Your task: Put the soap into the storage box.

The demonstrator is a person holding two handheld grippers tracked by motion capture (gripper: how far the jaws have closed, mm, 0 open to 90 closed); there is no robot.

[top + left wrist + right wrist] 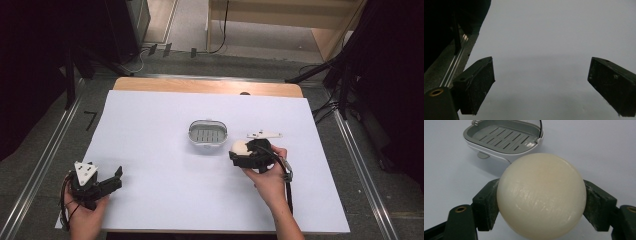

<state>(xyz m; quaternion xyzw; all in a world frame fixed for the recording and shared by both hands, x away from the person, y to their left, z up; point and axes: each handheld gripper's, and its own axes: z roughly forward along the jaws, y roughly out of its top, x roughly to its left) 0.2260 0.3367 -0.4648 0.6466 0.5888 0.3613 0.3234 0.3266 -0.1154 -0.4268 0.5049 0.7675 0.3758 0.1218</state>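
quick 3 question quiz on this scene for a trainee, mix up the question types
1. True or false: the right claw is shut on the round cream soap.
2. What is the state of the left claw? A) shut on the soap B) open with nothing between its jaws C) resting inside the dish
3. Fill in: the grey slotted soap dish sits on the white sheet and holds ____.

Key: 1 true. 2 B. 3 nothing; its slotted tray is bare, and the soap is held just beside it.
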